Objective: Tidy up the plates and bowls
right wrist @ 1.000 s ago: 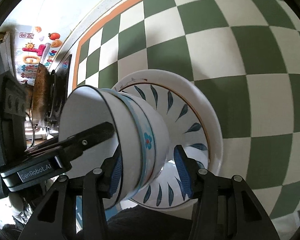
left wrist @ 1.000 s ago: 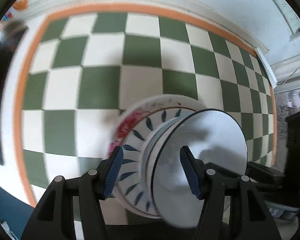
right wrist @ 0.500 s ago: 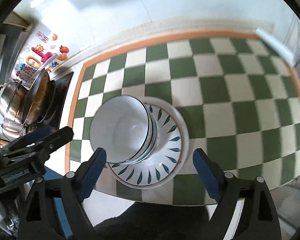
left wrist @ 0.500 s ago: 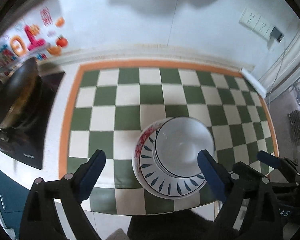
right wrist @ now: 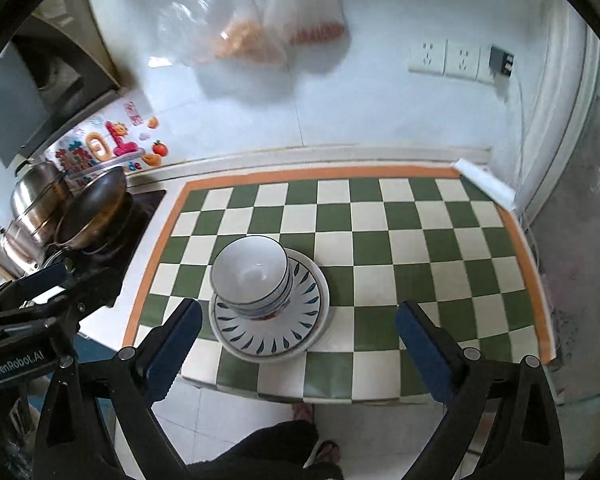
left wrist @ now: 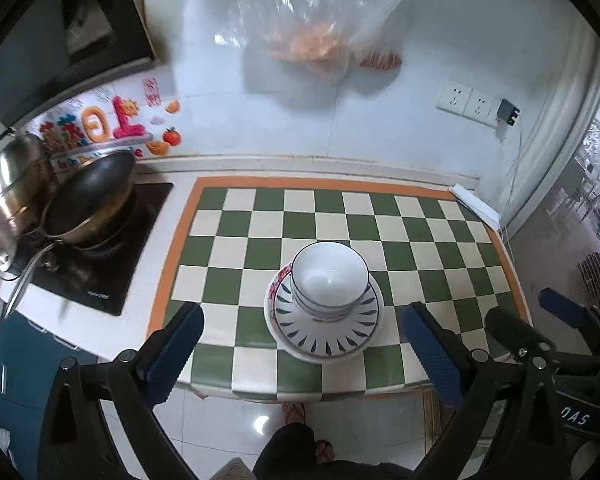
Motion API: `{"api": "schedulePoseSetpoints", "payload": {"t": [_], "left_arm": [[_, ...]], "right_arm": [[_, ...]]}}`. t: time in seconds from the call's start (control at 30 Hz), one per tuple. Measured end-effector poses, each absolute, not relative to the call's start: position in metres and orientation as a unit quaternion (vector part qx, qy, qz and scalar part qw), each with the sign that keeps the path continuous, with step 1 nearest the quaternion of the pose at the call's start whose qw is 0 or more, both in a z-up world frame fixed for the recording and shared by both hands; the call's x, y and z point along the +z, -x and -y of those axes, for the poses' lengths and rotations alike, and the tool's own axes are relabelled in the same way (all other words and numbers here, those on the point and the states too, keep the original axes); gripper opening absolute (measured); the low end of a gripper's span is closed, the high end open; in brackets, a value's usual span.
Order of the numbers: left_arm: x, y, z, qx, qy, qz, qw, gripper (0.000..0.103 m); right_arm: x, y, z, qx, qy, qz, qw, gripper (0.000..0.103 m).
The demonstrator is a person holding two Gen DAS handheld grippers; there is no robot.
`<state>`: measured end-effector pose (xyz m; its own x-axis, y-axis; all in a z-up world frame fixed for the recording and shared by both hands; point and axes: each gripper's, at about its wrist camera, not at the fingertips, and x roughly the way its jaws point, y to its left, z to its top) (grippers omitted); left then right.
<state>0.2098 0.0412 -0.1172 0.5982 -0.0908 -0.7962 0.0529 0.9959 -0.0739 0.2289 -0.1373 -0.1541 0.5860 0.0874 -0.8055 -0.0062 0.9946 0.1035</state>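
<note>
1. I was looking at a kitchen corner: white tiled wall, sockets (left wrist: 466,103), plastic bags (left wrist: 320,36) hanging above, and a checkered green-and-white surface (left wrist: 235,224) with an orange border.
2. To the left of the surface sat a dark cooktop (left wrist: 99,264) carrying a pan (left wrist: 89,200) and a steel pot (left wrist: 13,172).
3. The task's things stood near the front edge of the surface: nested bowls (left wrist: 330,278) resting upright on stacked plates (left wrist: 324,328), the top plate leaf-patterned. In the right wrist view the bowls (right wrist: 251,274) sat slightly left of the plates' (right wrist: 267,324) centre.
4. My left gripper (left wrist: 302,352) hung above and in front of the stack, well apart from it, fingers (left wrist: 171,354) spread wide and holding nothing.
5. My right gripper (right wrist: 297,350) was posed the same, fingers (right wrist: 171,346) wide and empty. Both tools tilted down toward the surface from over the floor.
6. I judged the stacking essentially done. The step in hand seemed to be checking the pile.
7. To do that well, I would keep both grippers off the crockery. If the off-centre bowls needed a nudge, I would approach low and slow from one side, since a knock near the front edge could tip the pile to the floor.
</note>
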Motion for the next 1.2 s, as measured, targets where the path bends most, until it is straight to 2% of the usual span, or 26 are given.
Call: {"api": "schedulePoseSetpoints", "payload": {"t": [0.43,1.2], "left_arm": [[-0.073,-0.119,-0.043,-0.033,0.044,-0.413,0.909,0.103],[-0.056,-0.081,-0.078,-0.027,0.023,-0.392,0.919,0.103]], "right_arm": [[-0.074,-0.111,0.136,0.024,-0.019,-0.388,0.921,0.101],[-0.068,-0.082,0.109,0.025,-0.032,-0.380,0.924,0.102]]}}
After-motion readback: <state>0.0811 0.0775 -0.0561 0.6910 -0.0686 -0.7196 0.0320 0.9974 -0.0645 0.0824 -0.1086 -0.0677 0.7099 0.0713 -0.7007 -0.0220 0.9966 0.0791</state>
